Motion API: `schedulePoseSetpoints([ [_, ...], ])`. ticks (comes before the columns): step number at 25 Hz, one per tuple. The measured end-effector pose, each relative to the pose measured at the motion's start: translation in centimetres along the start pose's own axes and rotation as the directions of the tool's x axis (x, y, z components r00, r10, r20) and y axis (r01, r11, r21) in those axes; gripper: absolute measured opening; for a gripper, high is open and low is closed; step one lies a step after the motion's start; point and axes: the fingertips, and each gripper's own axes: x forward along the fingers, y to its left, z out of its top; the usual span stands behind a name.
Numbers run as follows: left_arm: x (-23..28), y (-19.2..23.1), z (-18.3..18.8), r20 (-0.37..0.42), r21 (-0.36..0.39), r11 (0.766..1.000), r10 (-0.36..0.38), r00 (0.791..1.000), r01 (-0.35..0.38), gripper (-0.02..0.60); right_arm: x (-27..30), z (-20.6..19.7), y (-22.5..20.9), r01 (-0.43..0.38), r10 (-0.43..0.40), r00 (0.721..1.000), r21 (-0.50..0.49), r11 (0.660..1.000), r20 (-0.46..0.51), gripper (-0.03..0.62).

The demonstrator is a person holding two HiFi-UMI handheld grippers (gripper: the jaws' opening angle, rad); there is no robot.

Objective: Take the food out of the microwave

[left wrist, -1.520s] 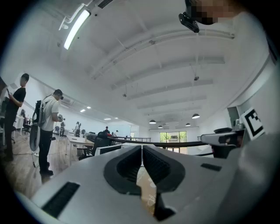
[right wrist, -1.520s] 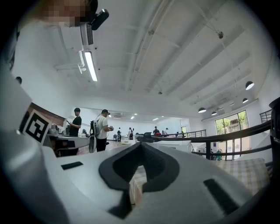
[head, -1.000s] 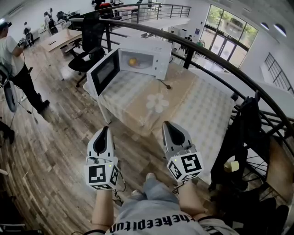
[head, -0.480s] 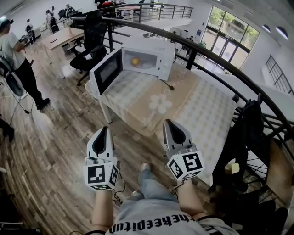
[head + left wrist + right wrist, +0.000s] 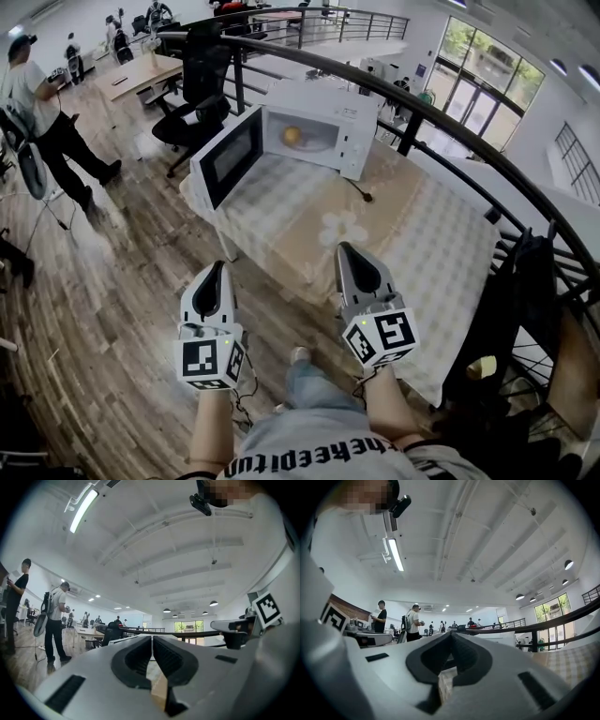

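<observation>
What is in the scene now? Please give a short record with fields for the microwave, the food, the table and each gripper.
microwave: white, at the table's far end, door swung open
food: small yellowish item inside the microwave
table: covered with a checked cloth
left gripper: jaws shut, empty, far from the microwave
right gripper: jaws shut, empty, far from the microwave

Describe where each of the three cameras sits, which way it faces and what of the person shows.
Head view: on the person's head, facing steeply down at the open microwave on the table; both forearms, the left gripper and the right gripper show.
Left gripper view: on the left gripper, facing about level along its closed jaws into the hall; the right gripper shows at right.
Right gripper view: on the right gripper, likewise level along closed jaws; the left gripper shows at left.
Shared: both gripper views catch the railing.
</observation>
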Motion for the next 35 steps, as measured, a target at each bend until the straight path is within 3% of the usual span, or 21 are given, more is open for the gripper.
schedulePoseSetpoints([
  [18, 16.6, 0.6, 0.1, 0.030, 0.018, 1.000, -0.004, 1.000, 0.003, 0.012, 13.5, -0.4, -9.6, -0.033, 0.033, 0.999, 0.004, 0.999, 0.040, 0.005],
  [35, 21.7, -0.5, -1.5, -0.001, 0.030, 0.999, -0.021, 1.000, 0.021, 0.012, 17.2, -2.1, -12.5, -0.054, 0.053, 0.998, 0.037, 0.998, 0.022, 0.005],
])
